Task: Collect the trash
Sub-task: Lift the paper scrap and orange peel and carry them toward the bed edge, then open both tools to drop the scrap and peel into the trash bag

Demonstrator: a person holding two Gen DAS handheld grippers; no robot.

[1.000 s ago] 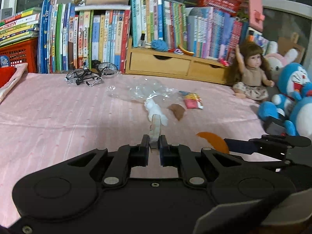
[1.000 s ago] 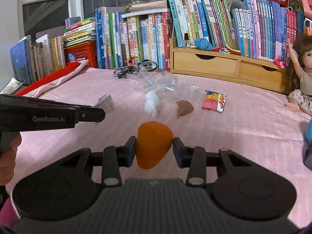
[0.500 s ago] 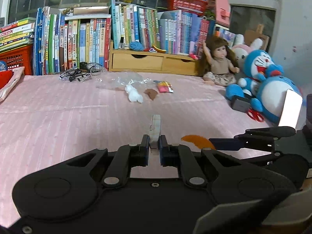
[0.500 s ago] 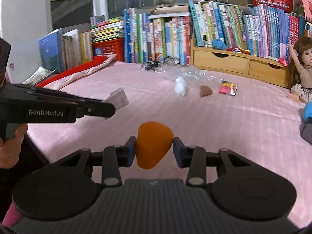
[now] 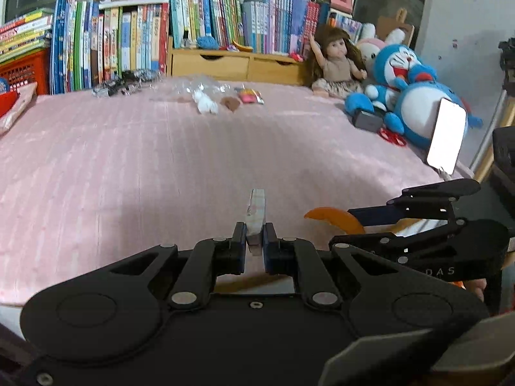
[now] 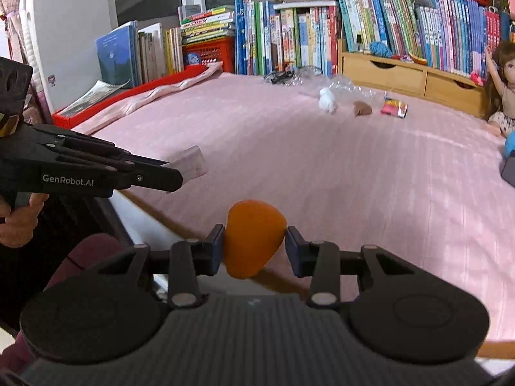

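Left gripper (image 5: pixel 255 244): pinched nearly closed on a flat pale wrapper piece (image 5: pixel 256 212), held edge-on, sticking out forward past the fingertips. In the right wrist view the same piece shows as a translucent whitish scrap (image 6: pixel 192 160) at the tip of that gripper.

Right gripper (image 6: pixel 254 246): part-way closed, clamping an orange peel (image 6: pixel 254 238) between both pads; peel bulges above and below the fingers. From the left wrist view it sits just right of the left gripper, peel (image 5: pixel 334 218) curling out at its tip.

Both grippers hover over the near edge of the bed (image 5: pixel 128 167), pink striped cover.

Remaining trash is well ahead of both grippers, at the far side of the bed: white crumpled tissue (image 5: pixel 206 104), brown scrap (image 5: pixel 230 103) just right of it, colourful snack packet (image 5: pixel 249 96) further right, clear plastic film (image 5: pixel 196 85) behind them. All lie close together, apart from either gripper.

Far right of them: doll (image 5: pixel 336 64) and blue plush toys (image 5: pixel 415 96) against the bookshelf.
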